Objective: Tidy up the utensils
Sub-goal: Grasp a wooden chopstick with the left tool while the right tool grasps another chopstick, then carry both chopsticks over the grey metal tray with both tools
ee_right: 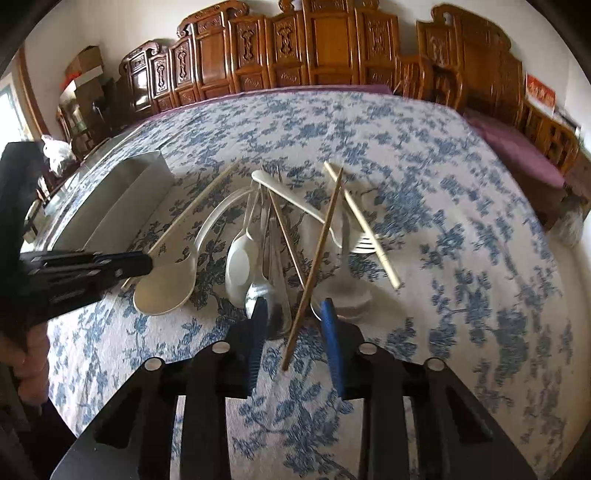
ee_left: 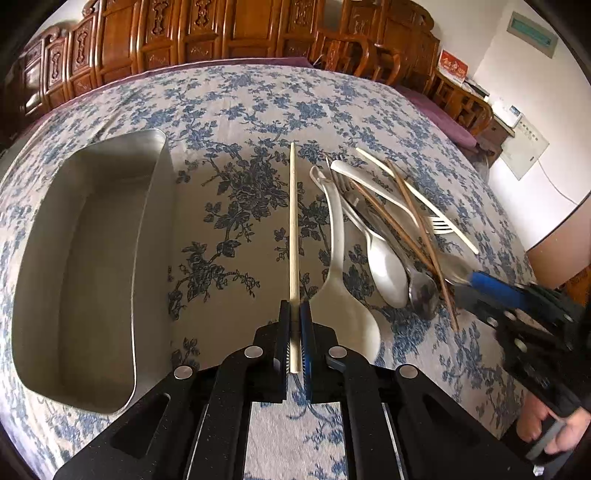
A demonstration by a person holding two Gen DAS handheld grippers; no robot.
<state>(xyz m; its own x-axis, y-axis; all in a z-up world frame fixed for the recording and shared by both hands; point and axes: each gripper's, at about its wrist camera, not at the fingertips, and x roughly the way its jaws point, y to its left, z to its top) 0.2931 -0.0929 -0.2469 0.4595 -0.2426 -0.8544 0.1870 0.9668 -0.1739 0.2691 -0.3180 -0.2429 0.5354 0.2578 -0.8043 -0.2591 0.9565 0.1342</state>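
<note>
My left gripper (ee_left: pixel 294 306) is shut on a pale chopstick (ee_left: pixel 293 221), which points straight ahead over the floral tablecloth. Right of it lies a pile: a large white spoon (ee_left: pixel 343 295), a smaller white spoon (ee_left: pixel 384 269), a metal spoon (ee_left: pixel 421 291), forks and brown chopsticks (ee_left: pixel 417 221). My right gripper (ee_right: pixel 293 317) stands open at the pile's near end. A brown chopstick (ee_right: pixel 314 273) and the metal spoon (ee_right: pixel 262 291) lie between its blue pads, and neither pad touches them. In the right wrist view, the left gripper (ee_right: pixel 149 262) holds the pale chopstick (ee_right: pixel 192 210) at the left.
An empty metal tray (ee_left: pixel 92 258) sits on the left of the table, also visible as the tray (ee_right: pixel 110 199) in the right wrist view. Carved wooden chairs (ee_left: pixel 221 33) line the far edge. A person's hand (ee_left: pixel 546 424) holds the right gripper (ee_left: pixel 463 288).
</note>
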